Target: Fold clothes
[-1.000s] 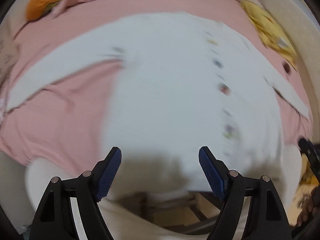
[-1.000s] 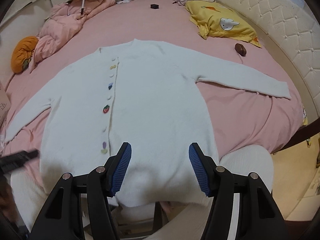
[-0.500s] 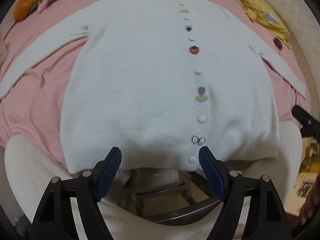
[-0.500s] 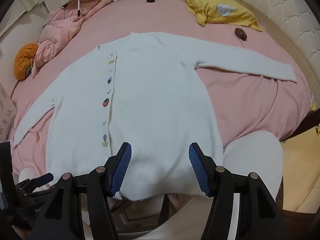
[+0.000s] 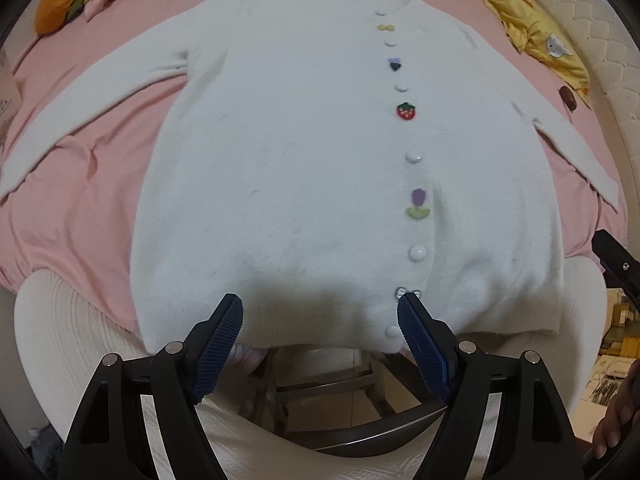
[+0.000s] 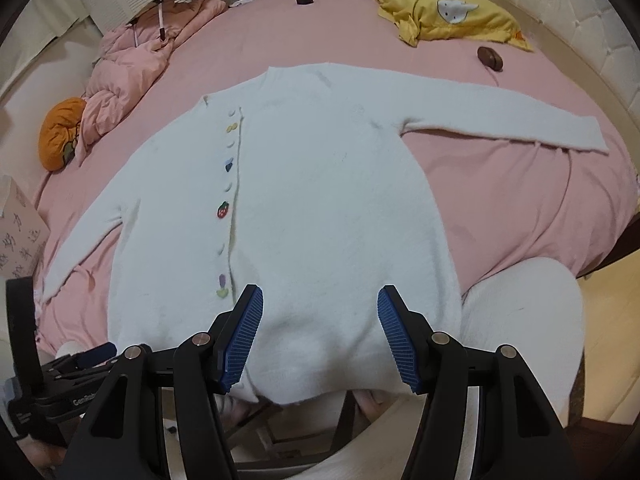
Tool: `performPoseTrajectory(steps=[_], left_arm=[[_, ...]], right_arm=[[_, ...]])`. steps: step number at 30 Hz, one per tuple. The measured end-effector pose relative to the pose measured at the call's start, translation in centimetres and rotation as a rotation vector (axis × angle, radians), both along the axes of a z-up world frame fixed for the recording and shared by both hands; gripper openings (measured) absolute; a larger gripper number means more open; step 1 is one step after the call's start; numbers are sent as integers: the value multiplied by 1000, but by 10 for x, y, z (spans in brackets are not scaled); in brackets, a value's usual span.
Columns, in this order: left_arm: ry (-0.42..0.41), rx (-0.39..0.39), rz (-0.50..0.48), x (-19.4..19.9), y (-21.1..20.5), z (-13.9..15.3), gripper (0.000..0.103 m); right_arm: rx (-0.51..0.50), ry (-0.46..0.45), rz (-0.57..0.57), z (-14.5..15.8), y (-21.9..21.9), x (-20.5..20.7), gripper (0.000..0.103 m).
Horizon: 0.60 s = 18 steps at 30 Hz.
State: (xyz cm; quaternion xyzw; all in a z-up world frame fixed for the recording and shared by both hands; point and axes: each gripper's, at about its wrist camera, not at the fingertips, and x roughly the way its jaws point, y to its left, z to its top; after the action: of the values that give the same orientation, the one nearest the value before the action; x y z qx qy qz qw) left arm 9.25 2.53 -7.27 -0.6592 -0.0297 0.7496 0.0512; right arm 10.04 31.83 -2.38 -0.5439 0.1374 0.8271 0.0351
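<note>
The fuzzy white cardigan point(image 5: 304, 152) lies flat, buttoned, on the pink bed point(image 6: 520, 208), soft and limp, best pinched at its hem corners; left claw point(image 5: 320, 344) and right claw point(image 6: 320, 336) hang apart, empty.

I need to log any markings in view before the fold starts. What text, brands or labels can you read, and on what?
"GenRob...", cut off by the arm in front: white print on the left gripper body, right wrist view.
Handwritten characters on the cardboard box at the bed's left edge: too blurred to read.
White cardigan: no readable text, only decorative buttons.
</note>
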Motion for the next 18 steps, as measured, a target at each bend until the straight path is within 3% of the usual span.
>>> performPoseTrajectory(steps=[16,18], left_arm=[[-28,-54,6,-25,13,-18,80],[-12,-65,11,-31,13,-24,80]], right_arm=[[-29,70,-120,0,78,-30,61],[-78,92,-149,-2,100,-35,61]])
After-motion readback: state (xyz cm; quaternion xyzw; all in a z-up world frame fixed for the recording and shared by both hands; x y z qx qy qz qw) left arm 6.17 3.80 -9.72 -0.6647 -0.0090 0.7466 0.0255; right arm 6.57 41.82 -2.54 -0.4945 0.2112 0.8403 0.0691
